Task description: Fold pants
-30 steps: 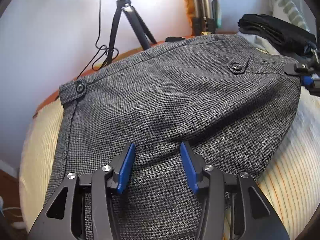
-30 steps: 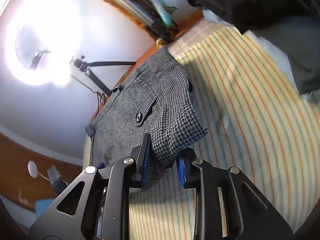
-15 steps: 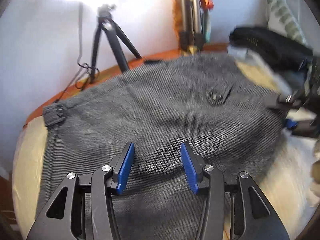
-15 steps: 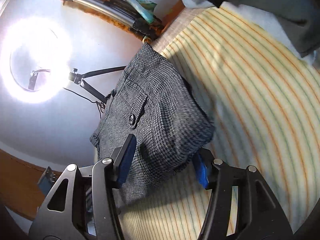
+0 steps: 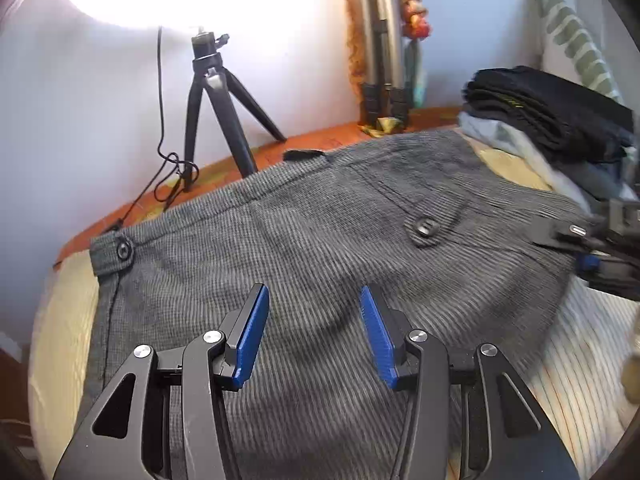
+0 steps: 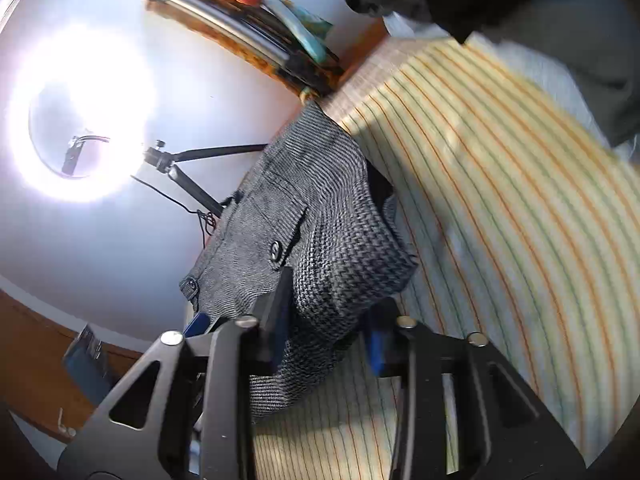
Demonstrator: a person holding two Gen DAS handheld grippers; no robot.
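The folded grey houndstooth pants (image 5: 320, 240) lie on the striped bedsheet (image 5: 580, 360), waistband toward the wall. My left gripper (image 5: 314, 324) is open and empty, just above the near part of the pants. My right gripper (image 6: 328, 312) sits at the pants' right corner (image 6: 344, 264), with its jaws apart around the thick fold; cloth lies between the blue pads. The right gripper also shows at the right edge of the left wrist view (image 5: 600, 248).
A black tripod (image 5: 212, 120) with a cable and a bright ring light (image 6: 80, 112) stand behind the bed. A pile of dark folded clothes (image 5: 552, 120) and a striped pillow (image 5: 576, 36) lie at the right. Poles lean against the wall (image 5: 380, 40).
The right gripper, shut on the pants' corner a second ago, opened wide and has now narrowed around the fold. The left gripper stayed open and shifted slightly over the pants.
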